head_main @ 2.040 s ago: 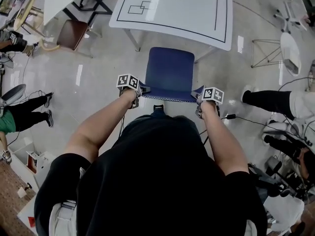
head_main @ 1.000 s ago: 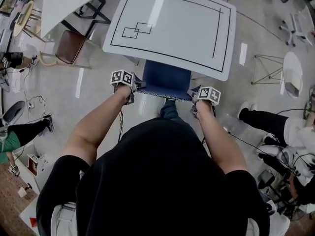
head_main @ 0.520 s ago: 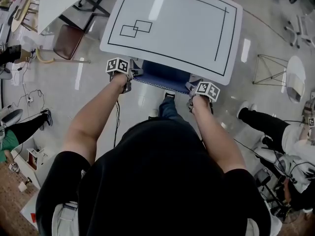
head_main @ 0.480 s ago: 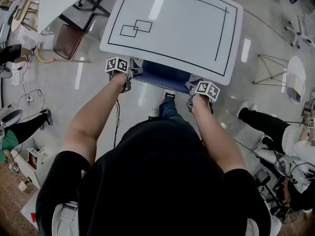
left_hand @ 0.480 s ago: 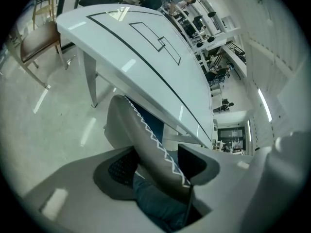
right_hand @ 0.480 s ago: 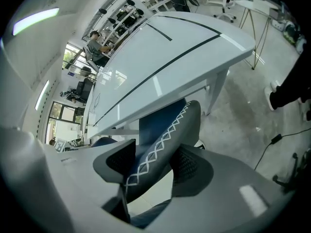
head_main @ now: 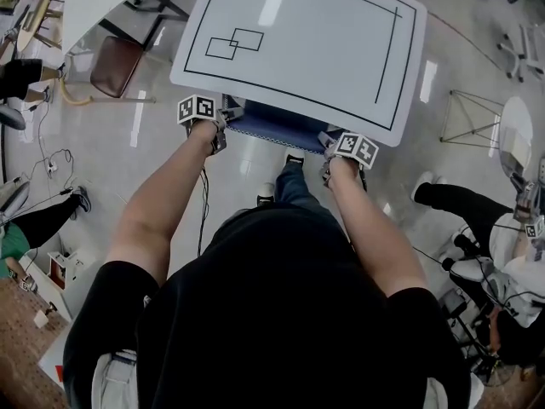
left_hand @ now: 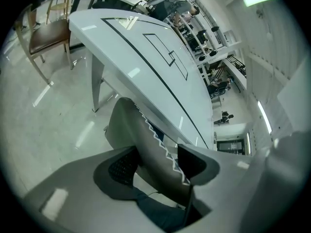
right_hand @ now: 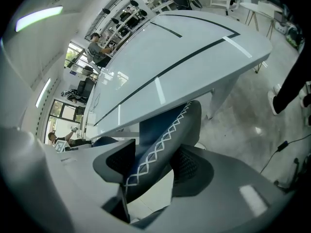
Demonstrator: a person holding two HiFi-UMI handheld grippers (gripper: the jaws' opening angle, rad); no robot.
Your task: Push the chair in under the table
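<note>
Both the left gripper (left_hand: 156, 163), whose jaws have just squeezed tighter, and the right gripper (right_hand: 154, 166) clamp the backrest of the blue chair (head_main: 277, 128), which stands at the near edge of the table (head_main: 298, 41) with its seat hidden beneath, so push evenly, keeping it square to that edge.

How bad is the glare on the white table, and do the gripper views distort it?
Head view: ceiling-light streaks glare on the table, little washed out. Left gripper view: fisheye bows the table edge, corners black. Right gripper view: same bowing, chair back sharp.
</note>
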